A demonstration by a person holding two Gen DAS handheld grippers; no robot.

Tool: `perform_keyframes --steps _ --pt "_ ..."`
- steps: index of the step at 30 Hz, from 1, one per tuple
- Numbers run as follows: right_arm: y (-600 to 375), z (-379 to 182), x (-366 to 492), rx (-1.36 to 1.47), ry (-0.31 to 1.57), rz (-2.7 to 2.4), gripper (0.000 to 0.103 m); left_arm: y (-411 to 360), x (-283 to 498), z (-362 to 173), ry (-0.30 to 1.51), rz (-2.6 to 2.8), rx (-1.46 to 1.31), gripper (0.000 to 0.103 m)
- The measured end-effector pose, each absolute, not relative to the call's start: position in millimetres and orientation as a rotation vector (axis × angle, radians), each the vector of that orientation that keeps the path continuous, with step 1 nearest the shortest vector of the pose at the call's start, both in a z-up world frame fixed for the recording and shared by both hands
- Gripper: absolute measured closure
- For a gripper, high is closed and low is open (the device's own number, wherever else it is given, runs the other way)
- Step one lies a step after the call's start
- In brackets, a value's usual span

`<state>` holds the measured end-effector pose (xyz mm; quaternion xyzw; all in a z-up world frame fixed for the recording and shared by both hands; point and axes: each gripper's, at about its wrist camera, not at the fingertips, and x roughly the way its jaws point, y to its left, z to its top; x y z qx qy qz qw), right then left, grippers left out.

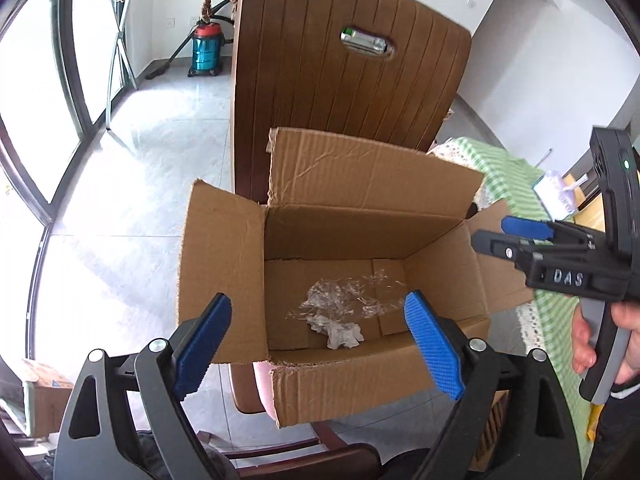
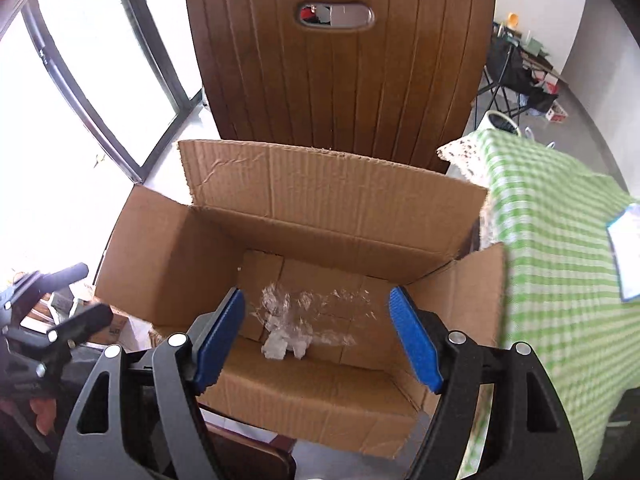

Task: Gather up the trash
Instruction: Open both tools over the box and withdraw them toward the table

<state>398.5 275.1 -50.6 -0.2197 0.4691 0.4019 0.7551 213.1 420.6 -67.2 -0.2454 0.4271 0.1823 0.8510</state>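
An open cardboard box [image 1: 440, 264] [image 2: 312, 224] stands on a brown chair. Inside it lie a crumpled white tissue [image 1: 340, 332] [image 2: 286, 344] and crinkled clear plastic film [image 1: 344, 296] [image 2: 316, 308]. My left gripper [image 1: 318, 346] is open and empty, held above the box's near edge. My right gripper [image 2: 316, 338] is open and empty, also above the box's near side; in the left wrist view its body [image 1: 560, 264] shows at the right edge, held in a hand. The left gripper's body [image 2: 52, 320] shows at the left in the right wrist view.
The brown chair back [image 1: 348, 68] [image 2: 340, 72] rises behind the box. A table with a green checked cloth [image 1: 508, 176] [image 2: 560, 240] stands to the right, with a white packet [image 2: 626, 252] on it. A vacuum cleaner [image 1: 206, 50] stands far back left. Windows line the left.
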Motion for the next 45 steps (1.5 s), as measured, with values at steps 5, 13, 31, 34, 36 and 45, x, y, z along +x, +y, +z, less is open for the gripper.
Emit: perform_keyframes --steps 5,13,31,34,36,45 --pt "252.7 -27.9 385.6 -0.452 0.961 0.856 0.031 410.1 199.3 -38.4 0.802 0.326 -0.51 0.017" --pt "199.4 9.6 350.1 -0.318 0.747 0.849 0.028 363.9 156.3 0.4 0.396 0.247 -0.313 0.011" --pt "-32.9 58.6 191.1 -0.095 0.29 0.607 0.024 134.0 54.0 25.1 -0.017 0.359 0.025 0.007" --pt "-87.6 55.0 163.6 -0.043 0.281 0.505 0.018 97.5 45.3 28.8 -0.031 0.273 0.021 0.007" --pt "-125.4 51.3 142.8 -0.03 0.272 0.408 0.018 70.2 40.3 27.3 -0.033 0.198 0.01 0.007" --pt "-261.1 16.6 64.2 -0.013 0.354 0.02 0.017 -47.3 61.9 -2.3 0.084 -0.169 0.055 0.007"
